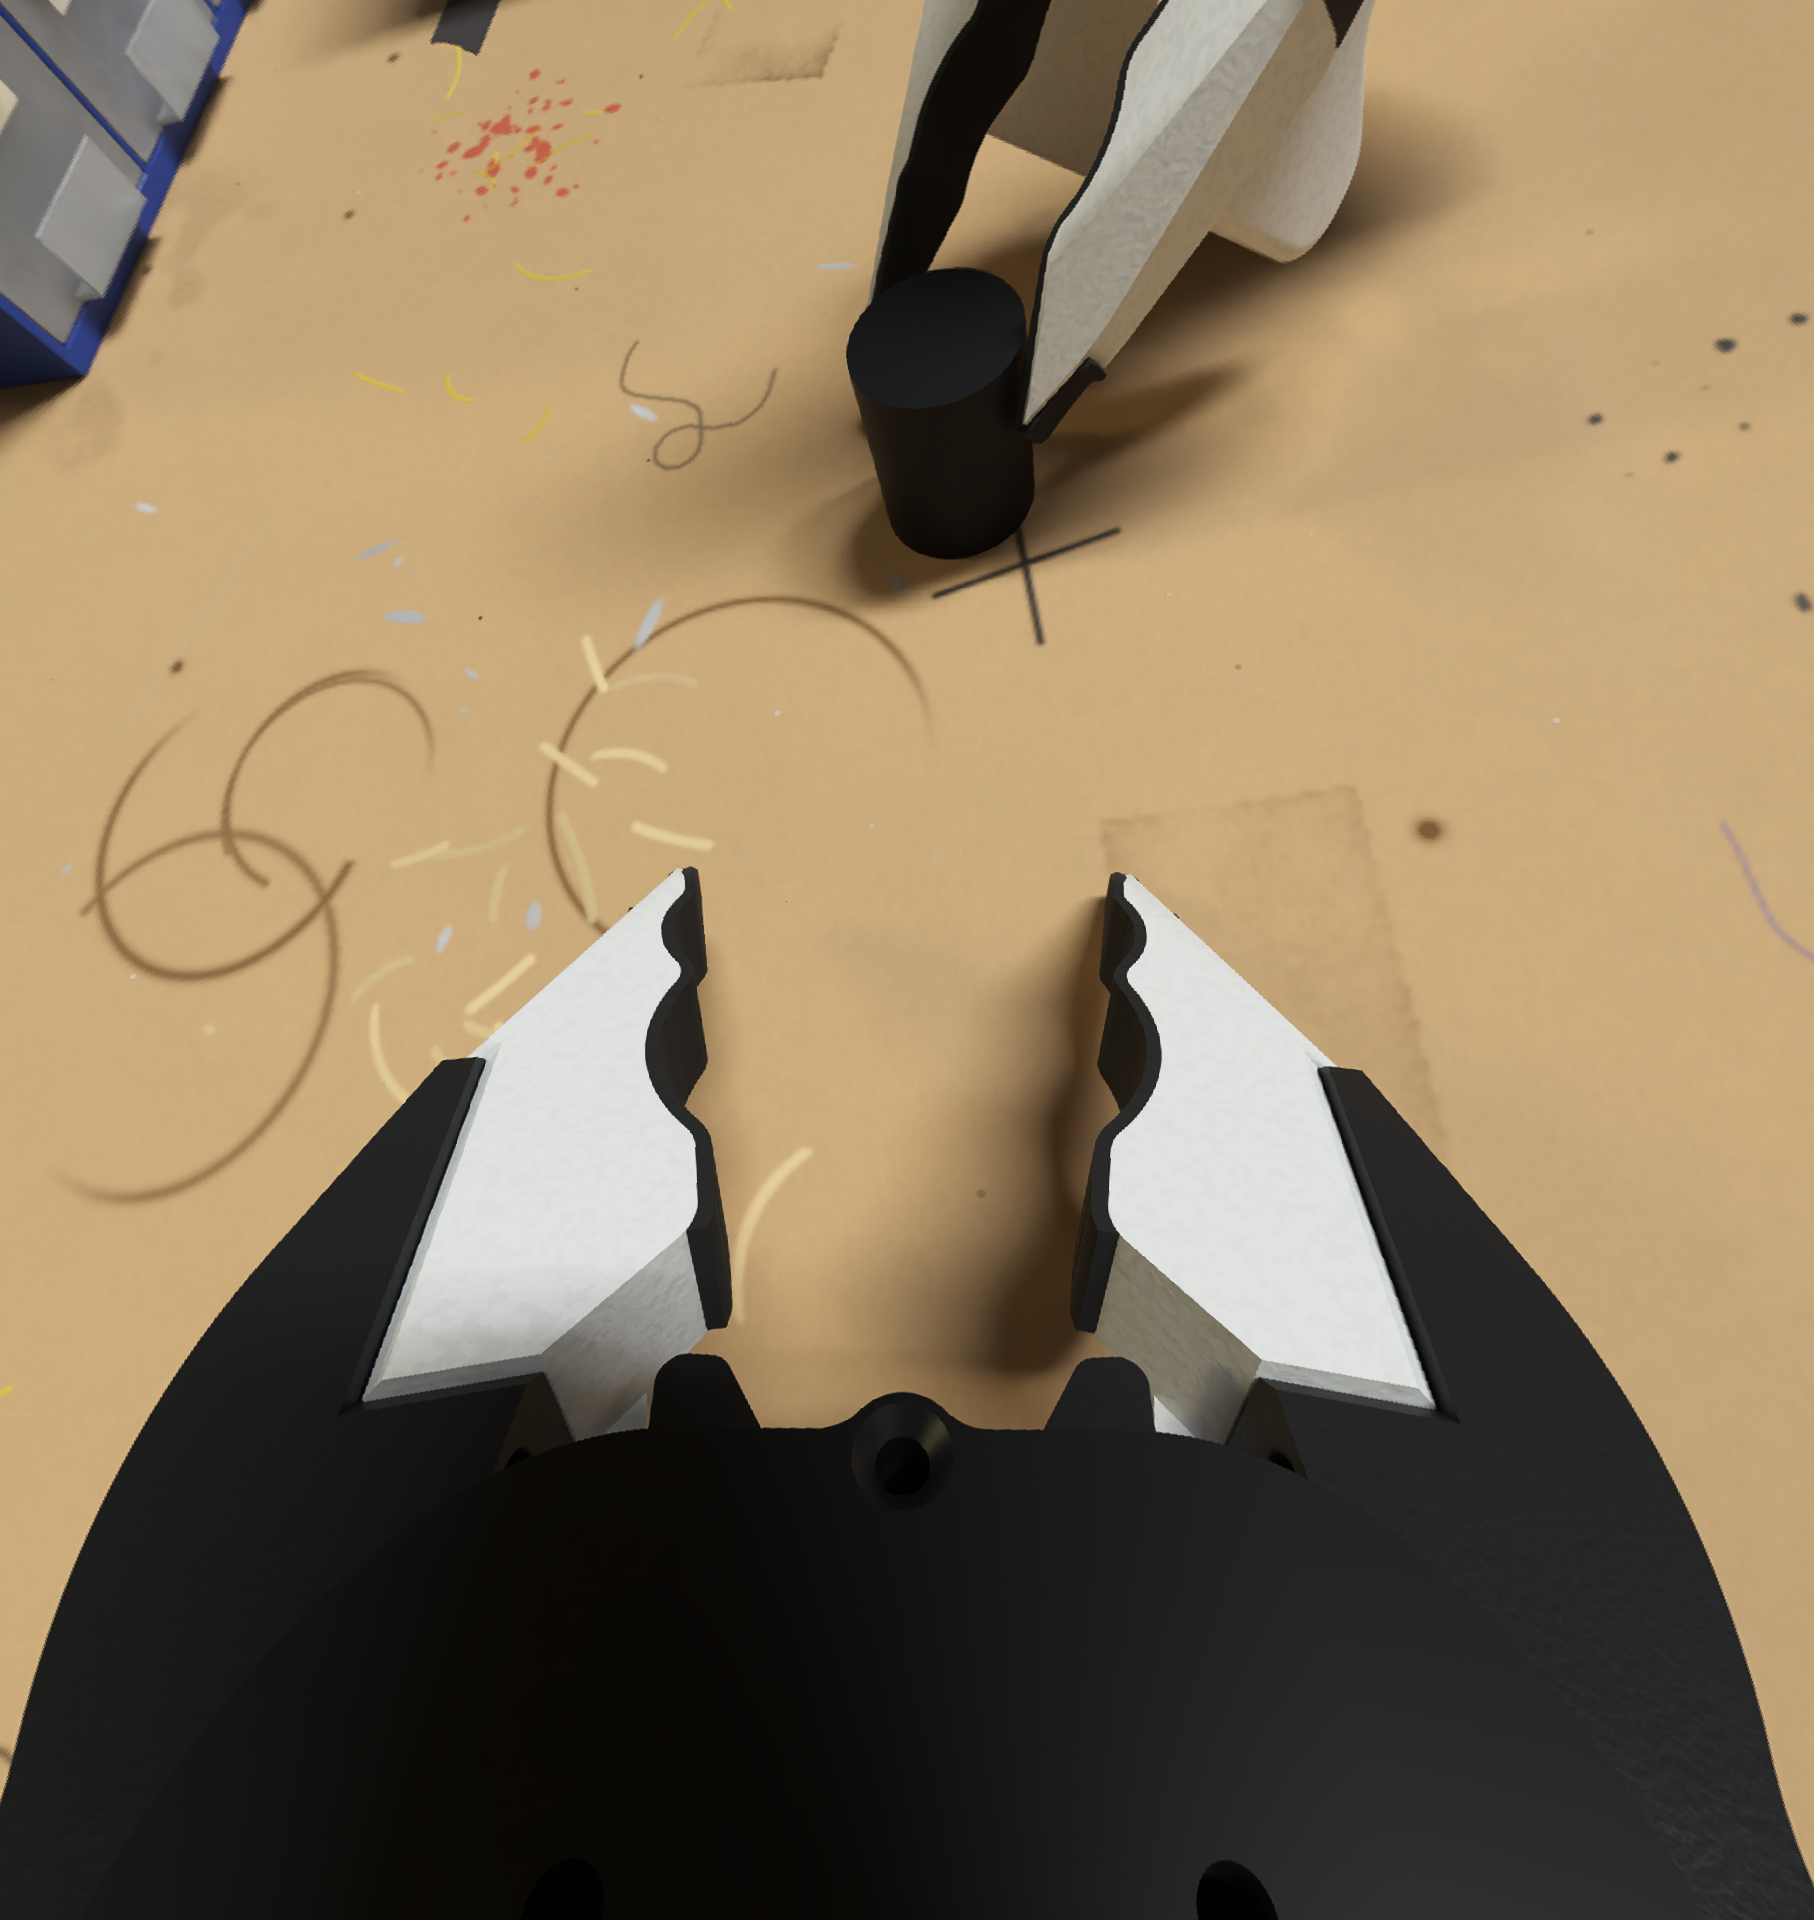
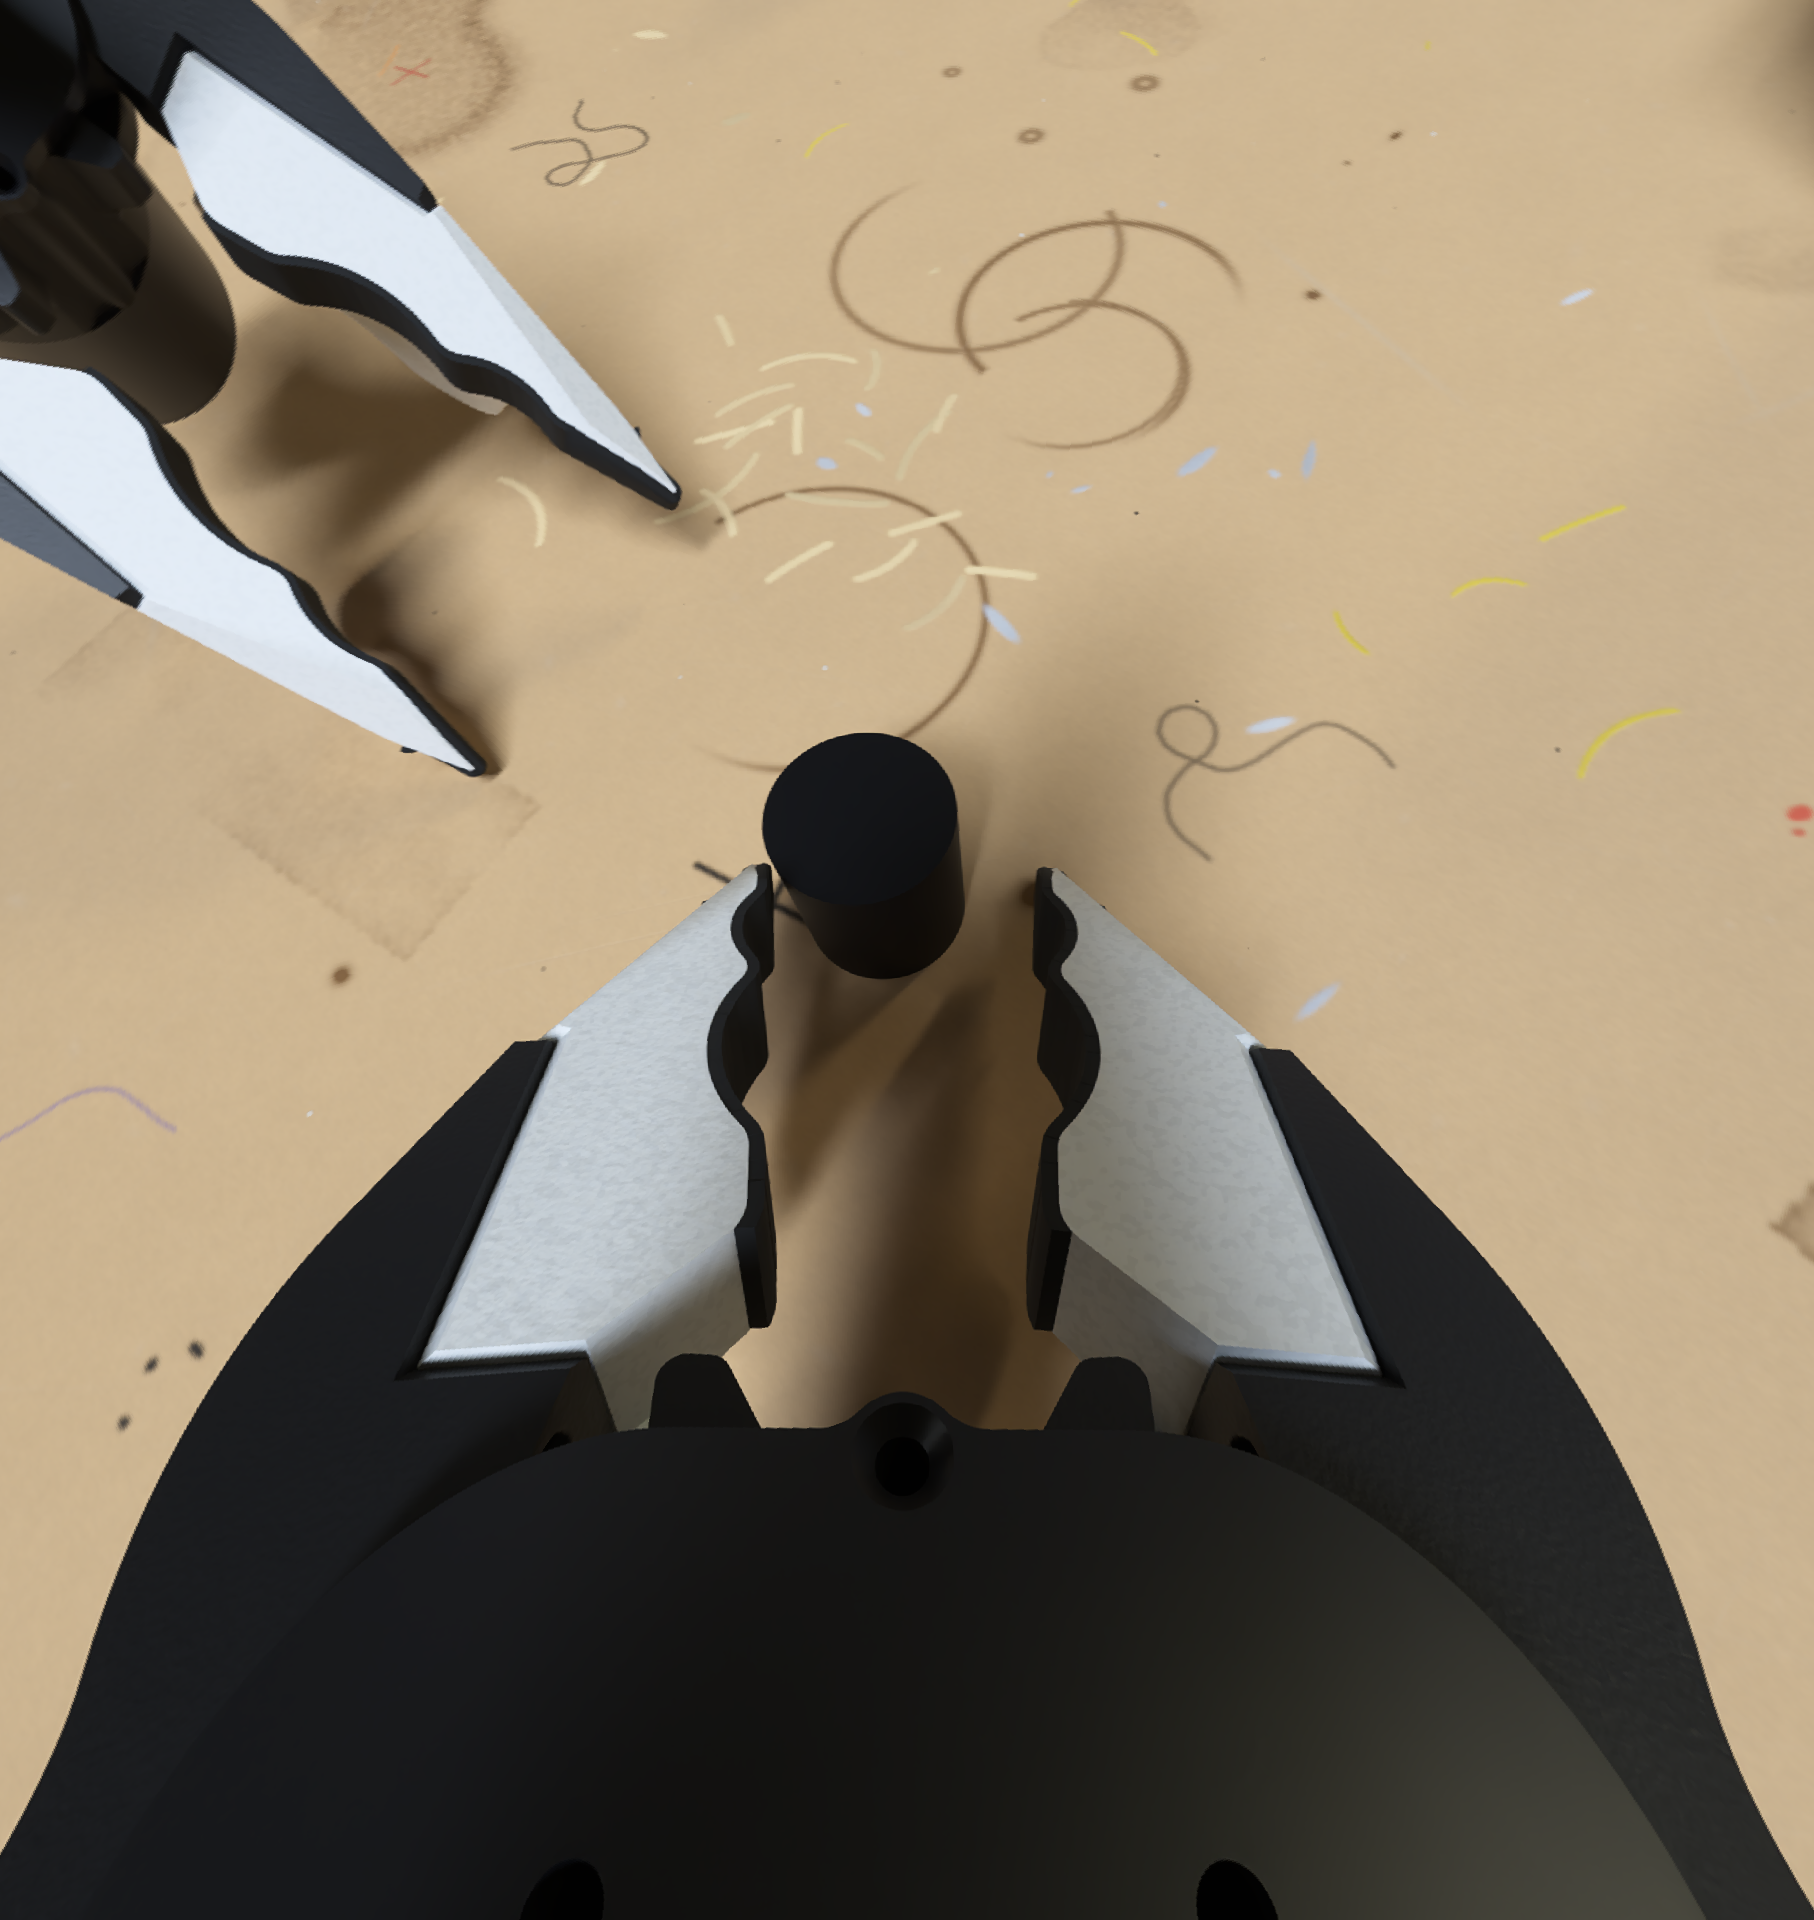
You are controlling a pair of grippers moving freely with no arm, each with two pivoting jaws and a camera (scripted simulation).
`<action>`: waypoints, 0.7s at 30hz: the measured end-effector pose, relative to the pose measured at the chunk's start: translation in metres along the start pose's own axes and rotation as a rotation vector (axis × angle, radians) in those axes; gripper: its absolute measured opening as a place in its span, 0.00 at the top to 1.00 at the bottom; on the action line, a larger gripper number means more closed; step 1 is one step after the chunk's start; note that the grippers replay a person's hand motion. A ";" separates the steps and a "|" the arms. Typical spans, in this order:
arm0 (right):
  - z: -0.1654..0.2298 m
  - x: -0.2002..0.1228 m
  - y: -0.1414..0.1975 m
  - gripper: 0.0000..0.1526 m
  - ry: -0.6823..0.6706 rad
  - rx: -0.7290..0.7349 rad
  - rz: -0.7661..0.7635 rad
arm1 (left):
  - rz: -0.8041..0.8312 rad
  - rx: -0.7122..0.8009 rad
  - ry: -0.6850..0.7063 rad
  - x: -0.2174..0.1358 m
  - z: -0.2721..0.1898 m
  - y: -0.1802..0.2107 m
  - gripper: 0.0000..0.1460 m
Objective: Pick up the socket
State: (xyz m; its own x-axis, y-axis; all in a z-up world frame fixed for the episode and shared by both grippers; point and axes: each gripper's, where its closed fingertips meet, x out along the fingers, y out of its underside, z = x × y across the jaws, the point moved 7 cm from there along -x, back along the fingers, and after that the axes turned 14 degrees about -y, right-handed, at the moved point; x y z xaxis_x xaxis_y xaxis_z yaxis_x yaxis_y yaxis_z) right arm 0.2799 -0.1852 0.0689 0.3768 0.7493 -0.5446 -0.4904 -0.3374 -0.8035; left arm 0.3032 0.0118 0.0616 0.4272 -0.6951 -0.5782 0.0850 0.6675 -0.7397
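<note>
Socket point(image 2: 861, 847): matt black, smooth. Surface point(image 2: 1402, 935) under it: matt tan, like scuffed board, stained. Fingers point(image 2: 622, 1143) beside socket: white, grainy, black-edged.

Socket point(image 2: 861, 847), plain black cylinder, upright on tan worktop point(image 2: 1402, 935); flat top, unheld

left wrist: angled down, farther | right wrist: close | shared: socket point(image 1: 939, 410), tabletop point(image 1: 1402, 623)

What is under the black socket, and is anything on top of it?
The socket stands upright on the tan tabletop, beside a pencilled cross. Its flat top is bare. The spot beneath its base is hidden.
</note>
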 end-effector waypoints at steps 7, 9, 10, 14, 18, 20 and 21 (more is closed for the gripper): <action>0.003 0.004 -0.001 0.64 -0.041 -0.014 0.015 | -0.012 -0.136 0.130 -0.002 0.008 0.000 0.48; 0.001 0.005 -0.003 0.64 -0.056 0.002 0.000 | -0.026 -0.195 0.177 -0.003 0.013 0.000 0.50; 0.001 0.005 -0.004 0.64 -0.060 0.010 -0.008 | -0.042 -0.228 0.200 -0.005 0.015 -0.001 0.53; 0.000 0.008 -0.004 0.66 -0.091 0.028 0.010 | -0.126 -0.362 0.298 -0.012 0.027 -0.001 0.65; 0.000 0.012 -0.003 0.66 -0.085 0.020 0.041 | -0.187 -0.448 0.335 -0.017 0.035 -0.001 0.64; 0.001 0.012 -0.003 0.66 -0.058 0.003 0.049 | -0.209 -0.438 0.346 -0.020 0.034 -0.001 0.59; 0.001 0.013 -0.003 0.66 -0.040 -0.005 0.052 | -0.214 -0.422 0.344 -0.020 0.033 -0.002 0.56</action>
State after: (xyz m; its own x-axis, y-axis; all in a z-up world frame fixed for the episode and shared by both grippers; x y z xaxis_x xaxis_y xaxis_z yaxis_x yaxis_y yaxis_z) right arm 0.2852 -0.1743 0.0644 0.3196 0.7527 -0.5757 -0.5046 -0.3790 -0.7757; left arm 0.3241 0.0337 0.0858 0.1169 -0.8967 -0.4270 -0.2585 0.3876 -0.8848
